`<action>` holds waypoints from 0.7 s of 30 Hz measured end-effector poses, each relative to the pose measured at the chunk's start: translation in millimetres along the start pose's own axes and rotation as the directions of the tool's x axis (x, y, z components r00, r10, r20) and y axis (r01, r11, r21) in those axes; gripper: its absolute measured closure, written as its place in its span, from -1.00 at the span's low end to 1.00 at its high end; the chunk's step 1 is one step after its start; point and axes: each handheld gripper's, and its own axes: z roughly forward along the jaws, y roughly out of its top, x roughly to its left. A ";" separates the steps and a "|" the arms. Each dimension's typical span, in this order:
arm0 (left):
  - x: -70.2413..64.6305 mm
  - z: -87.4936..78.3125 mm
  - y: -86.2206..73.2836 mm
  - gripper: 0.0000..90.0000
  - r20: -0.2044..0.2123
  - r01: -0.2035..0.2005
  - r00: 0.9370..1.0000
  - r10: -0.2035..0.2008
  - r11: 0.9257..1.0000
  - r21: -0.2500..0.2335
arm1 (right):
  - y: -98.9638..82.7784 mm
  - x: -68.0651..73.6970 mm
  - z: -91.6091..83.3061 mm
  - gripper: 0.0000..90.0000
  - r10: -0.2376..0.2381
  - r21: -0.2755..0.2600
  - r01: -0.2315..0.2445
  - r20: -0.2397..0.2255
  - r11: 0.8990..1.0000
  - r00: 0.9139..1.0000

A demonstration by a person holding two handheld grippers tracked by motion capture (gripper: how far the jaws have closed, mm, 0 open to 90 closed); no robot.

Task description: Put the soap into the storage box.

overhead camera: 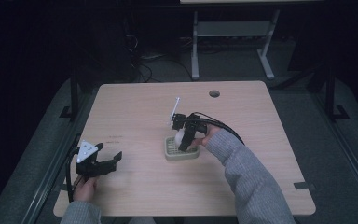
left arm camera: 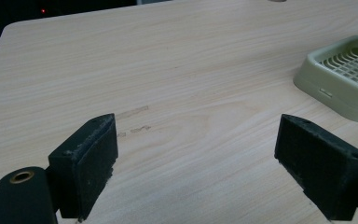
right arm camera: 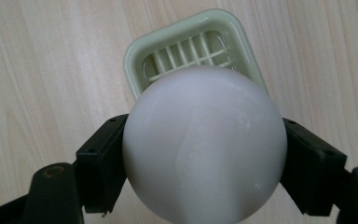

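Nearest, at the table's front left corner, the left gripper (overhead camera: 103, 161) rests idle, jaws wide apart with nothing between them; its own view shows only bare wood ahead and the corner of the tray off to one side.

Mid-table: the right gripper (overhead camera: 185, 139) is clamped on a white ball (right arm camera: 204, 144), one black jaw pressed to each flank. Ball is held directly above the pale green tray (right arm camera: 135, 51); the right gripper view looks down past it onto the slatted tray floor. Whether the ball already touches the slats cannot be told from here.

Judged step: placing the ball into the tray, late stage, carry complete and release pending. Next move, as I read it: lower until the ball seats on the slats, then part the jaws slowly and lift straight up. Ball is round and may roll; the raised rim should contain it.

Ball appearance: smooth, matte, off-white, faint seam or scuff across its face, nearly as wide as the tray's inner well.

Farther off, the table (overhead camera: 261, 140) has a cable hole (overhead camera: 214, 93) near its far edge.
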 end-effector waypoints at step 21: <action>0.5 -0.2 0.2 -0.72 -0.001 0.005 1.000 -0.005 1.000 -0.005 | 7.7 -3.6 15.4 -0.47 0.007 0.012 -0.007 0.008 1.000 1.000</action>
